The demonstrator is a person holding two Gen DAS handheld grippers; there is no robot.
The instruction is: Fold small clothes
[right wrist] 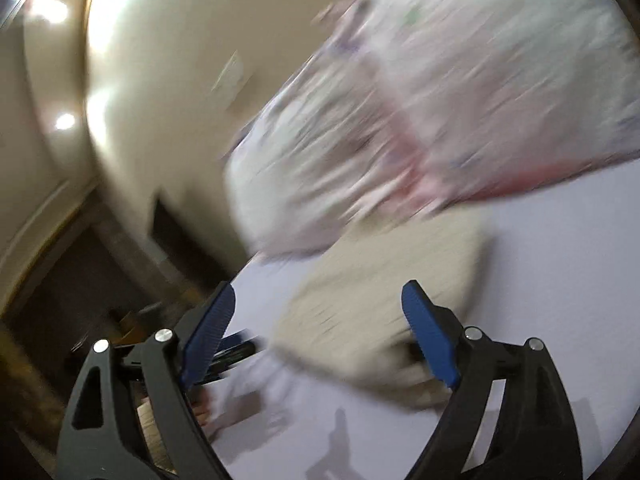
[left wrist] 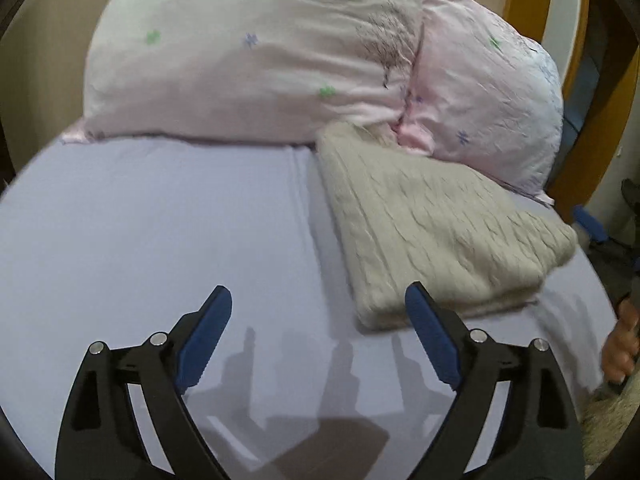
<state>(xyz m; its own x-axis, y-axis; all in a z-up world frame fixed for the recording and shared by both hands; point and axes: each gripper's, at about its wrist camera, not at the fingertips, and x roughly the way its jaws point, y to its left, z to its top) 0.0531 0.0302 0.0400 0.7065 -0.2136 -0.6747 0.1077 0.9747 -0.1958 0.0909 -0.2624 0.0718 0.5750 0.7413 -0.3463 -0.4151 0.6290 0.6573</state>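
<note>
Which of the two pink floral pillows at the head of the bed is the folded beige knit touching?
The right-hand pillow: the folded beige knit's far corner tucks under its lower edge, at the seam between both. The bigger left pillow lies just clear of it.

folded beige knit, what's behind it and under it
Behind the folded beige knit lie two pink pillows, the far edge tucked against them. Under it is the lilac sheet; anything between its layers is hidden.

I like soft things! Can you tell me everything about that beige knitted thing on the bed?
The beige knitted garment looks like a thick, cable-patterned sweater, soft and woolly. It is folded into a neat rectangle of stacked layers and lies flat on the lavender sheet. Its far end touches the pink pillows. Neither gripper holds it.
</note>
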